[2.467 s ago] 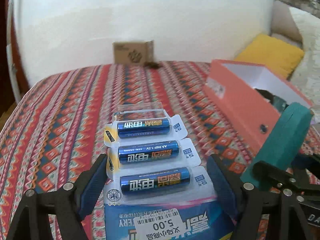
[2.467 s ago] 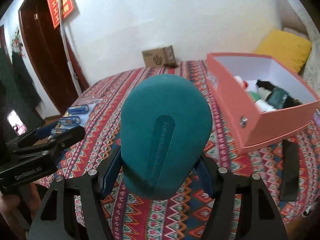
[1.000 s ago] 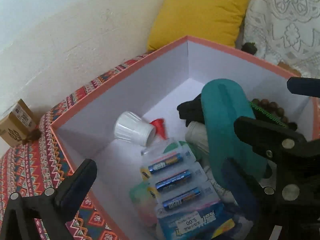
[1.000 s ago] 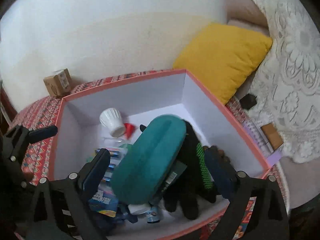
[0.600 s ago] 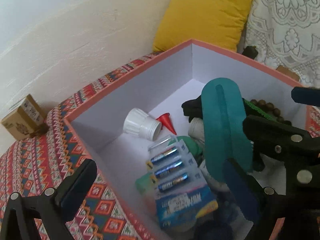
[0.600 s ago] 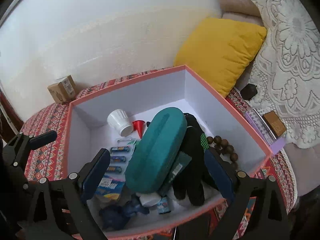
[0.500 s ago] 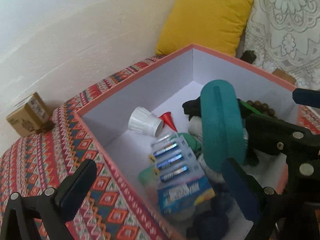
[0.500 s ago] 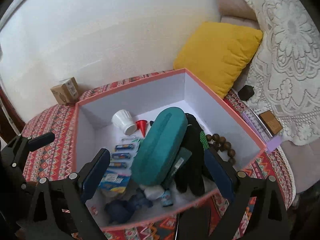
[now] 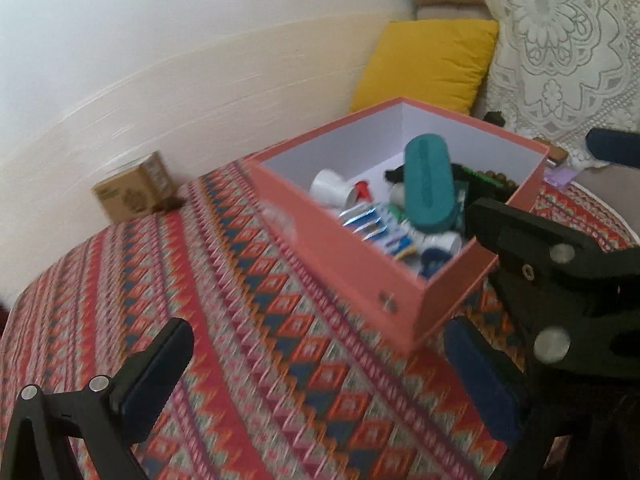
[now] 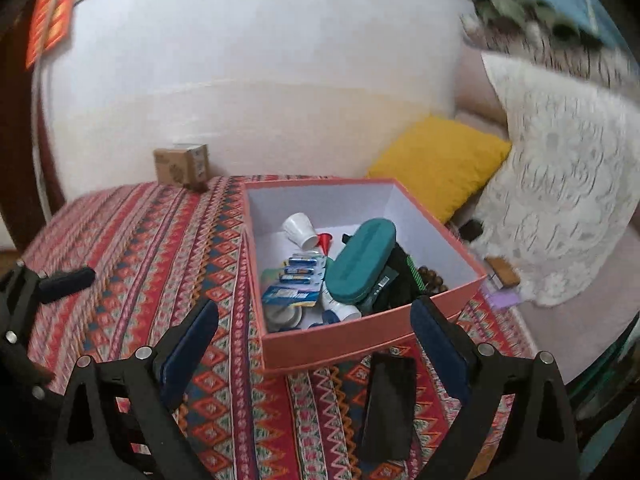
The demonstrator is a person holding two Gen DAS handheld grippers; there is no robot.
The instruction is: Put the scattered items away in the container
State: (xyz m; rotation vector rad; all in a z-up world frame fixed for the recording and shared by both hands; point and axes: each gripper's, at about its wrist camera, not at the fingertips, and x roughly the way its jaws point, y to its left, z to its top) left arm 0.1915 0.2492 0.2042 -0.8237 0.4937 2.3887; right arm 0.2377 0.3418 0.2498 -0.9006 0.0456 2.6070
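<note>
The salmon-pink box (image 10: 372, 340) (image 9: 340, 248) stands on the patterned cloth. Inside lie a teal case (image 10: 360, 266) (image 9: 428, 188), a blue battery pack (image 10: 298, 276) (image 9: 384, 232), a white cup (image 10: 298, 230) (image 9: 328, 186), a red cone (image 10: 325, 240), brown beads (image 10: 432, 278) and dark items. My left gripper (image 9: 316, 364) is open and empty, above the cloth left of the box. My right gripper (image 10: 314, 340) is open and empty, held back from the box's near wall. A flat black object (image 10: 388, 396) lies on the cloth in front of the box.
A small cardboard box (image 10: 182, 168) (image 9: 134, 188) sits at the table's far edge by the white wall. A yellow cushion (image 10: 440, 160) (image 9: 428, 64) and a lace-covered sofa (image 10: 560, 200) lie to the right. A purple item (image 10: 502, 298) lies beside the box.
Both grippers let go of the battery pack and the teal case in the box, then drew back and up. The box now looks smaller and farther away.
</note>
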